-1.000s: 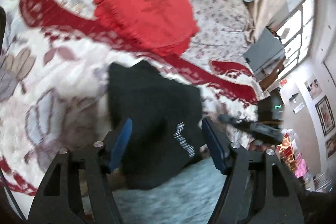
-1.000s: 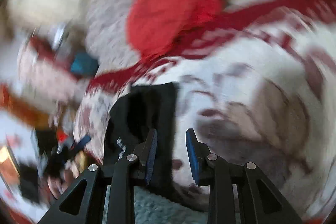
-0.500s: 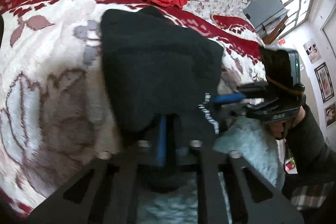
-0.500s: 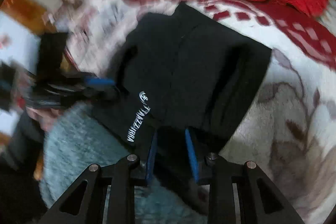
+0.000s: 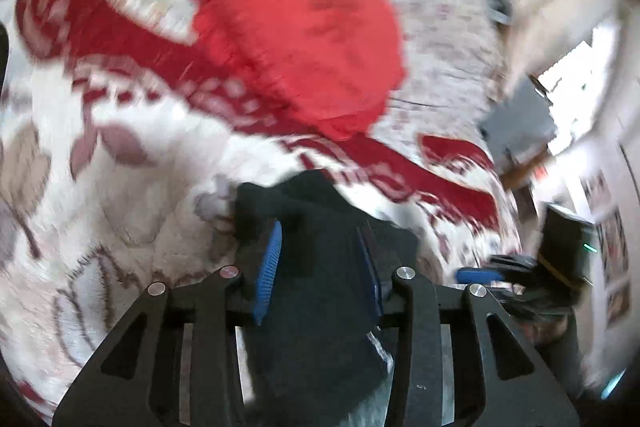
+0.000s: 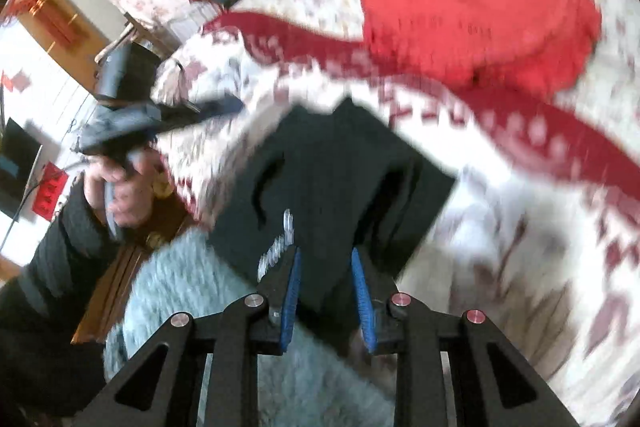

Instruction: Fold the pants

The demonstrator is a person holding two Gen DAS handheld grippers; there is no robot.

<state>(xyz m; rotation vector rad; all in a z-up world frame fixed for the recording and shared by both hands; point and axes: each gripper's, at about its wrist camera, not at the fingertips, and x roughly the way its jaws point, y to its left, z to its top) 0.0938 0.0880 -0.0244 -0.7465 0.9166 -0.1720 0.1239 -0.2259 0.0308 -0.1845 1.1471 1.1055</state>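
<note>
The black pants (image 5: pixel 320 267) lie folded into a compact bundle on the patterned bed cover, at its near edge. In the left wrist view my left gripper (image 5: pixel 318 251) stands over the bundle with its blue pads (image 5: pixel 269 263) parted on either side of the cloth. In the right wrist view the pants (image 6: pixel 332 171) show white lettering near the fold. My right gripper (image 6: pixel 326 275) has its pads (image 6: pixel 294 291) a small gap apart around the bundle's near edge. My left gripper also shows in the right wrist view (image 6: pixel 160 115), held in a hand.
A round red frilled cushion (image 5: pixel 300 43) lies on the bed behind the pants. A red band crosses the white floral cover (image 5: pixel 120 155). A fluffy pale blue cloth (image 6: pixel 200 307) lies at the near edge. Furniture and a window (image 5: pixel 568 75) stand to the right.
My left gripper was shut on the pants half a second ago and has opened and pulled back. Both views have swung upward toward the cushion. The right gripper's pads stand slightly wider.
</note>
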